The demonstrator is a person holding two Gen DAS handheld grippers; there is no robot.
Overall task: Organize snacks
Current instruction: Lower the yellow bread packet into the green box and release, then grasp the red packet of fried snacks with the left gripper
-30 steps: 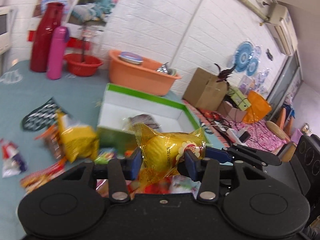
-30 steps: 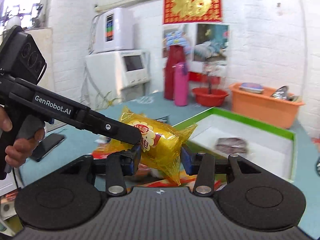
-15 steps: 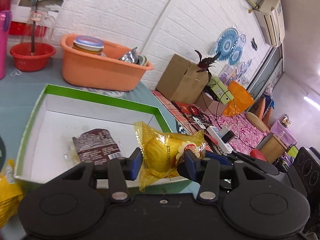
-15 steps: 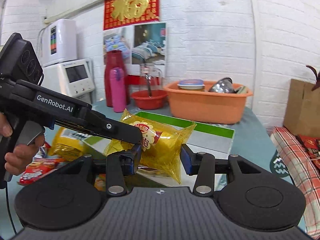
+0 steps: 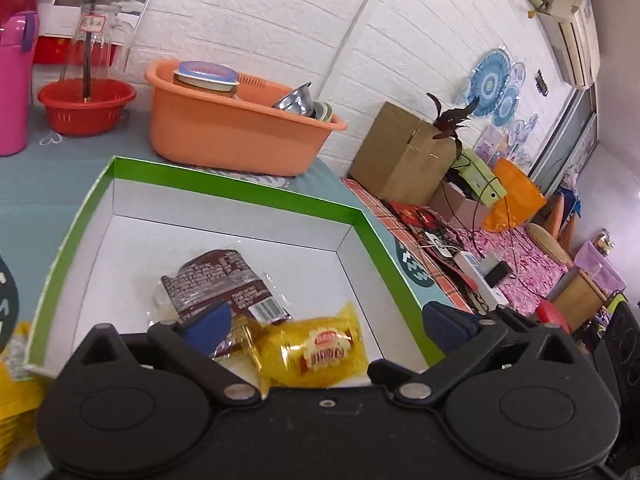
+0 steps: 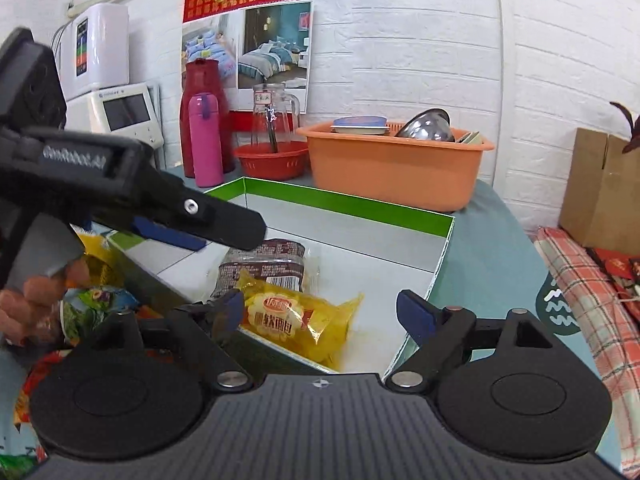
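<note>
A green-rimmed white box [image 5: 236, 190] lies on the teal table; it also shows in the right wrist view [image 6: 348, 202]. Inside lie a brown snack packet [image 5: 218, 280] and a yellow snack packet [image 5: 320, 354]. The right wrist view shows the brown packet [image 6: 264, 266] and a yellow packet [image 6: 296, 322] in the box. My left gripper [image 5: 326, 320] is open above the yellow packet. My right gripper [image 6: 320, 312] is open above the box's near edge. The left gripper's body [image 6: 120, 196] crosses the right wrist view.
An orange tub [image 5: 236, 128] with dishes, a red bowl [image 5: 86, 106] and a pink bottle [image 5: 14, 84] stand behind the box. Loose snack packets [image 6: 92, 304] lie left of the box. A cardboard box [image 5: 400, 160] and clutter sit beyond the table's right edge.
Both grippers moved over the box and opened. The yellow packets they held now lie inside the box.
</note>
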